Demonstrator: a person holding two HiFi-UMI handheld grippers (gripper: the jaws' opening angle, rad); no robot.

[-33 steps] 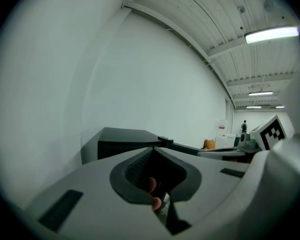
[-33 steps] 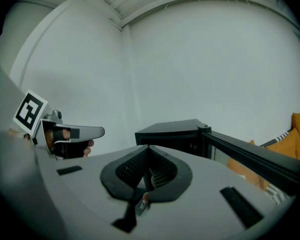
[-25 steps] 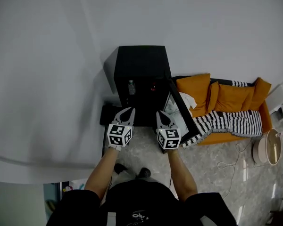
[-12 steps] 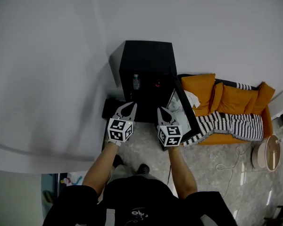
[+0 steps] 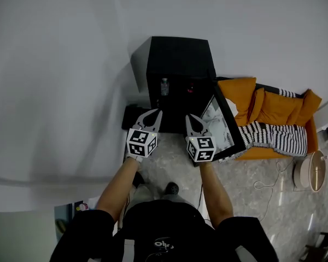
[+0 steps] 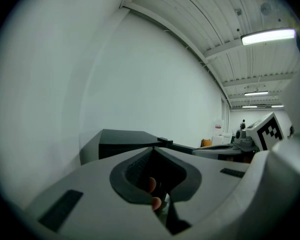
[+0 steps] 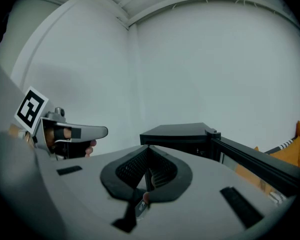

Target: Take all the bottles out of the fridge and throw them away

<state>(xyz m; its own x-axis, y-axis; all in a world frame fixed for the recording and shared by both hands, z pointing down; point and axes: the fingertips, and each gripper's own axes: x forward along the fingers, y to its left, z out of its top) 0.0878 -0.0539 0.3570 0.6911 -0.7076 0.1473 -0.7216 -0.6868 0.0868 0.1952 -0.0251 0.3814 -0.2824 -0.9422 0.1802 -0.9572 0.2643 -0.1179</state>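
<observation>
A black mini fridge (image 5: 177, 64) stands on the floor against the white wall, its door (image 5: 227, 125) swung open to the right. One clear bottle (image 5: 164, 86) stands upright inside at the left, and a small red spot (image 5: 190, 90) shows to its right. My left gripper (image 5: 154, 114) and right gripper (image 5: 191, 119) hover side by side just in front of the opening, both shut and empty. The left gripper view shows closed jaws (image 6: 153, 148) pointing at the fridge's top (image 6: 125, 140). Closed jaws (image 7: 148, 147) also fill the right gripper view, with the fridge (image 7: 177, 135) ahead.
An orange sofa (image 5: 265, 109) with a striped blanket (image 5: 273, 138) lies right of the fridge door. A black mat (image 5: 131, 116) lies at the fridge's left foot. A round appliance (image 5: 309, 171) and a white cable (image 5: 268, 183) are on the floor at right.
Both grippers have moved forward together toward the fridge, staying shut. The fridge now sits slightly further right and higher in the head view.
</observation>
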